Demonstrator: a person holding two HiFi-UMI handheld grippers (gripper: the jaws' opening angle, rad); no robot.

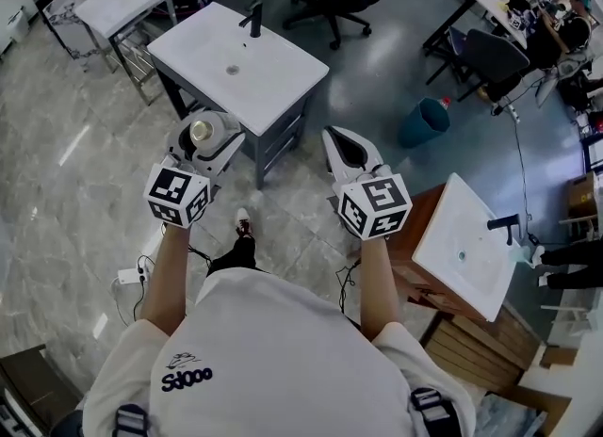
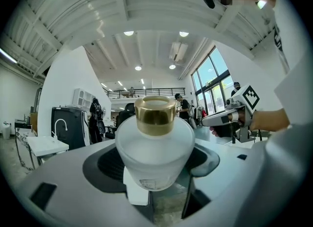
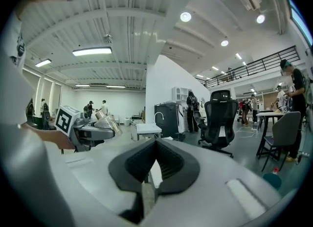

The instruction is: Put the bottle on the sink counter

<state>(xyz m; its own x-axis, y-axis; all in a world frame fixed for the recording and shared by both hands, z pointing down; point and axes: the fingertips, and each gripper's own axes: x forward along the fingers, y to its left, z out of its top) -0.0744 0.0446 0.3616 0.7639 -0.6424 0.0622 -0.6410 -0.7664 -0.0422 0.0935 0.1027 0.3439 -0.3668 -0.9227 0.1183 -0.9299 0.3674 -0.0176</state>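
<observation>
**Bottle held just short of the sink counter, right side free**

The frosted bottle point(image 2: 155, 145) with the gold cap point(image 2: 155, 115) is clamped upright between the wide-spread jaws of the left gripper point(image 1: 213, 146). It is held over the floor, just off the near edge of the white sink counter point(image 1: 278, 72). The right gripper point(image 3: 153, 147) is seen pinched together with nothing in it. Bare counter top is left around the black faucet point(image 1: 254, 19). Open tile floor point(image 1: 85, 171) is seen left, and a second sink point(image 1: 476, 228) on a wooden cabinet point(image 1: 422, 237) sits close right. A small label low on the bottle can't be read. The shirt print point(image 1: 186, 379) reads roughly "Sdooo".
</observation>
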